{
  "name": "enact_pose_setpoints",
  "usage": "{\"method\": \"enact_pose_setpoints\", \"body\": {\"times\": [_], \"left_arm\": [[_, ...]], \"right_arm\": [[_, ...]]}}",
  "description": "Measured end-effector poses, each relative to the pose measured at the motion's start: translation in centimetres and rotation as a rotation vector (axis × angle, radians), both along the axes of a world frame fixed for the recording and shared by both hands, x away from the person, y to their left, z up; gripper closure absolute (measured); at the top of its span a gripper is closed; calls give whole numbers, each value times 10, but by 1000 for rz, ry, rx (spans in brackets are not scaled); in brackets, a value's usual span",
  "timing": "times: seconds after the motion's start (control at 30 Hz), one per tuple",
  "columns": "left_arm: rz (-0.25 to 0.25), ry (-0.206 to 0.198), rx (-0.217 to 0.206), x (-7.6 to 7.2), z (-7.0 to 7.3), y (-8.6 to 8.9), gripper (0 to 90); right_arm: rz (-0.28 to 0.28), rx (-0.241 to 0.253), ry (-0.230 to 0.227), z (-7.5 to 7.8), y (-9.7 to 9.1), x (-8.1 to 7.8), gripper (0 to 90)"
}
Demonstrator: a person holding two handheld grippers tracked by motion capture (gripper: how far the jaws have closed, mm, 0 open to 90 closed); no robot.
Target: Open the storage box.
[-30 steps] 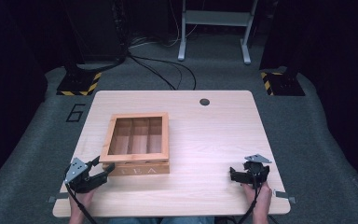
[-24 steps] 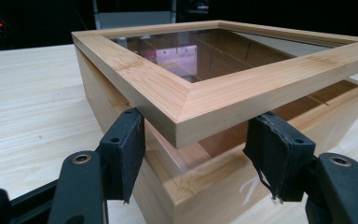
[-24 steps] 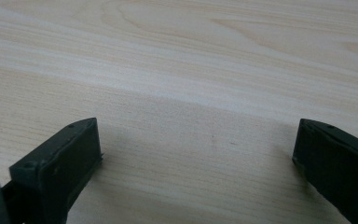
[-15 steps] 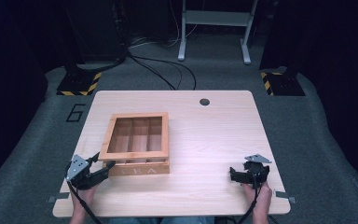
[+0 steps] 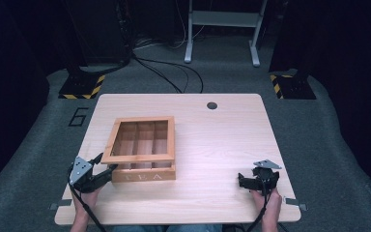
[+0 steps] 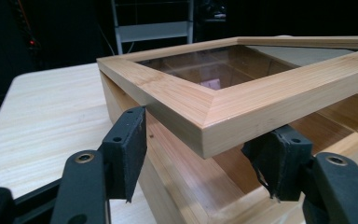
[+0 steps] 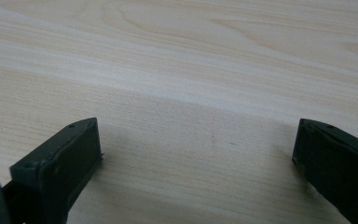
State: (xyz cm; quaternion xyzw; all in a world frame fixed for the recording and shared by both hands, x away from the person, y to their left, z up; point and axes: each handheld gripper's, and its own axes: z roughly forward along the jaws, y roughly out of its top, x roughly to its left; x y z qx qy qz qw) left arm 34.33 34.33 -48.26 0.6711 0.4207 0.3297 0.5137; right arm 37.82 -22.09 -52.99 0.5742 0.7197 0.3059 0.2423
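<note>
A pale wooden table (image 5: pixel 222 145) stood on a grey floor mat (image 5: pixel 319 111) marked with a dark numeral 6 (image 5: pixel 78 116), with a white metal stand (image 5: pixel 222 29) and loose black cables (image 5: pixel 174 77) in the dark background beyond it. A small round grommet hole (image 5: pixel 212 105) sat near the table's far edge. On the left half of the table rested a wooden tea box (image 5: pixel 142 152), lettered TEA on its near face, its interior split into three compartments and its glass-paned lid (image 6: pixel 242 79) lifted slightly at the near left corner. The left gripper (image 5: pixel 99 169), held in the person's left hand (image 5: pixel 84 193) at the near left of the table, had its jaws spread wide to either side of that corner of the lid; in the left gripper view the left jaw stood against the outer side of the box below the lid's edge, while the right jaw sat under the raised lid, inside the box rim. It was released, not clamped on the wood. The right gripper (image 5: pixel 241 181), held in the person's right hand (image 5: pixel 265 198) near the near right corner, well apart from the box, lay low over bare tabletop with its jaws wide apart and nothing between them.
</note>
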Motion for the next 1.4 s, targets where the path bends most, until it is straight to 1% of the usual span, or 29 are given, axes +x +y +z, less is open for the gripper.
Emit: {"method": "enact_pose_setpoints", "body": {"times": [0.13, 0.23, 0.37, 0.4, 0.43, 0.5, 0.57, 0.6, 0.67, 0.73, 0.8, 0.9, 0.93, 1.03, 1.07, 1.1, 1.17, 1.27, 1.33, 1.4], "left_arm": [[11, -13, 12, 1, 2, 0, 433], [16, -32, 18, 2, 5, 0, 444], [27, -45, 17, 4, 11, 0, 467], [31, -41, 10, 5, 15, 0, 475], [31, -41, 10, 5, 15, 0, 479], [30, -29, -5, 7, 18, 1, 483], [35, -19, -7, 8, 23, 1, 496], [41, -18, -8, 9, 26, 1, 508], [44, -20, -9, 10, 28, 1, 515], [62, -24, -11, 10, 31, 1, 547], [68, -29, -15, 11, 31, 0, 557], [74, -27, -20, 12, 34, 0, 578], [80, -21, -18, 13, 38, 0, 584], [86, -13, -11, 14, 42, -1, 588], [92, -8, -18, 15, 46, -1, 590], [92, -8, -18, 15, 46, -1, 592], [94, -4, -22, 17, 50, -1, 593], [94, -1, -36, 20, 56, -1, 594], [91, 5, -35, 24, 62, 0, 594], [91, 9, -36, 24, 64, 0, 594]], "right_arm": [[1, -1, 0, 0, 0, 0, 6], [3, -2, 0, 0, 0, 0, 7], [2, -2, -1, 0, 0, 0, 7], [3, -2, 0, 0, 0, 0, 7], [3, -2, 0, 0, 0, 0, 7], [3, -2, 0, 0, 0, 0, 7], [2, -2, 0, 0, 0, 0, 7], [3, -2, 0, 0, 0, 0, 7], [2, -1, -1, 0, 0, 0, 8], [2, -2, 0, 0, 0, 0, 8], [2, -2, -1, 0, 0, 0, 7], [2, -1, -1, 0, 0, 0, 8], [2, -2, 0, 0, 0, 0, 8], [2, -2, 0, 0, 0, 0, 7], [2, -1, 0, 0, 0, 0, 7], [2, -1, 0, 0, 0, 0, 7], [2, -2, -1, 0, 0, 0, 8], [3, -2, -2, 0, 0, 0, 8], [3, -2, 0, 0, 0, 0, 8], [2, -1, -1, 0, 0, 0, 7]]}}
